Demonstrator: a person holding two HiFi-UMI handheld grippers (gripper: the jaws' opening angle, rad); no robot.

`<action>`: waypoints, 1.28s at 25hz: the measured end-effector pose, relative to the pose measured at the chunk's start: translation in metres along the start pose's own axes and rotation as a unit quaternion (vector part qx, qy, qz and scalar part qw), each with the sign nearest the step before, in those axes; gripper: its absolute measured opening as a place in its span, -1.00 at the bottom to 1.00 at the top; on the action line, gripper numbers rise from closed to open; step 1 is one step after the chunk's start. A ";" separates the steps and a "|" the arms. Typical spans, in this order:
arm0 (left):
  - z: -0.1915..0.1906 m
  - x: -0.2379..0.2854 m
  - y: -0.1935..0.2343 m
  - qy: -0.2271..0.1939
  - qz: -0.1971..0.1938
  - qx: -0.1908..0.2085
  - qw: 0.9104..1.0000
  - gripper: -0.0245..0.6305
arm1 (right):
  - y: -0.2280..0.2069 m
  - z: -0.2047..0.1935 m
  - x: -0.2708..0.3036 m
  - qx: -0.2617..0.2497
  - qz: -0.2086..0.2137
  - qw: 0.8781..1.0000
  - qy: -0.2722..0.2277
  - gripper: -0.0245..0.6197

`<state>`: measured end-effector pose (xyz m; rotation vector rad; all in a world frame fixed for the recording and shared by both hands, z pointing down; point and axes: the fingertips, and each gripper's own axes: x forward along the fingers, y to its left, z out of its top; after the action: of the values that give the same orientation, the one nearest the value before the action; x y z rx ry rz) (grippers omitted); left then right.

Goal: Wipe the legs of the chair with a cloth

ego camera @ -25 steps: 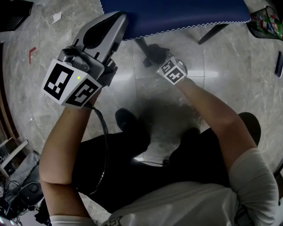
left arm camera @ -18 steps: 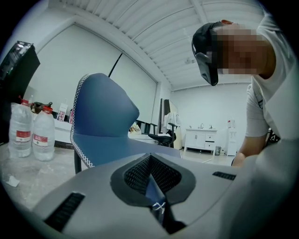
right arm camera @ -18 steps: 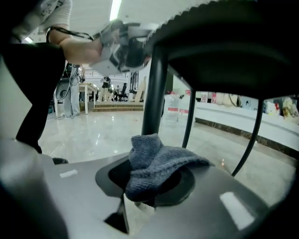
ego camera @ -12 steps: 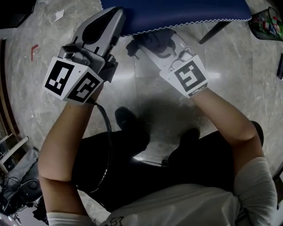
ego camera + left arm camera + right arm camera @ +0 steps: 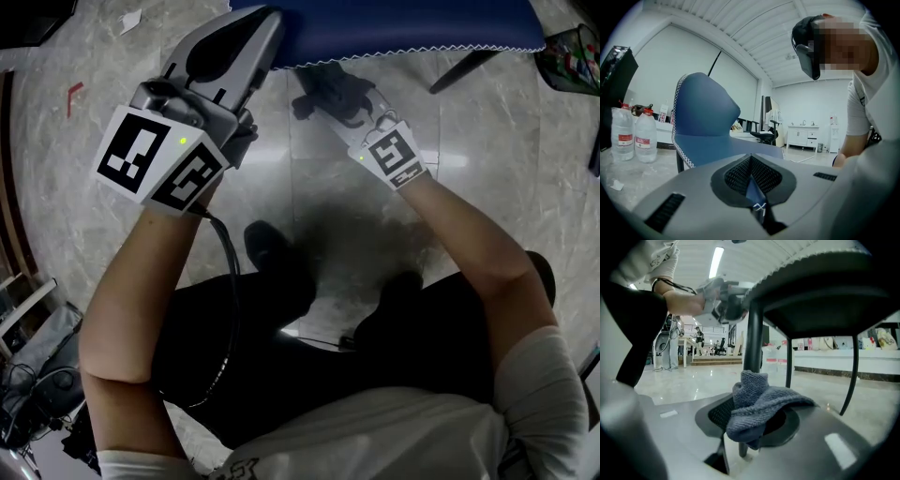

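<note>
The chair's blue seat (image 5: 403,23) fills the top of the head view. My left gripper (image 5: 266,36) is shut on the seat's front edge, and a sliver of blue fabric with white stitching (image 5: 754,194) shows between the pads of the left gripper (image 5: 753,187). A bunched grey cloth (image 5: 761,406) sits in my right gripper (image 5: 750,430), which is shut on it. The cloth presses against the black chair leg (image 5: 753,333) just under the seat. From above, the cloth (image 5: 330,86) and right gripper (image 5: 333,94) hide most of that leg.
Another black chair leg (image 5: 466,67) slants off to the right, with thin legs (image 5: 853,376) behind it. The person's dark shoes (image 5: 272,255) stand on the marble floor below the grippers. Two water bottles (image 5: 633,133) stand left of the chair. A bin of items (image 5: 572,52) is at the far right.
My right gripper has risen along the chair leg with the cloth and now sits closer under the seat. The left gripper has kept its hold on the seat edge.
</note>
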<state>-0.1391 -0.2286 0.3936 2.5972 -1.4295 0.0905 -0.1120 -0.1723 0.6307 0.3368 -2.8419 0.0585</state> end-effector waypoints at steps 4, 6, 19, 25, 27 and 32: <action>0.001 0.001 -0.002 0.004 -0.007 0.007 1.000 -0.91 | 0.003 -0.074 0.017 0.045 0.013 0.995 0.085 -0.54; 0.001 0.002 -0.002 0.006 -0.008 0.016 1.000 -0.91 | 0.004 -0.100 0.024 0.058 0.016 0.991 0.118 -0.53; -0.002 0.004 -0.003 0.018 -0.002 0.045 0.999 -0.91 | 0.002 -0.089 0.020 0.022 0.025 0.983 0.183 -0.53; -0.003 0.004 -0.001 0.015 0.017 0.036 0.999 -0.91 | -0.009 0.059 -0.010 -0.013 -0.004 0.999 0.039 -0.53; -0.002 0.006 0.000 0.011 0.020 0.029 0.999 -0.91 | -0.014 0.108 -0.022 -0.006 -0.013 1.000 -0.012 -0.53; -0.001 0.007 -0.001 0.010 0.017 0.030 0.999 -0.91 | -0.017 0.124 -0.027 0.002 -0.026 0.997 -0.070 -0.53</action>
<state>-0.1343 -0.2335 0.3949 2.6118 -1.4869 0.1662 -0.1166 -0.1915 0.5044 0.4301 -2.9702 0.0299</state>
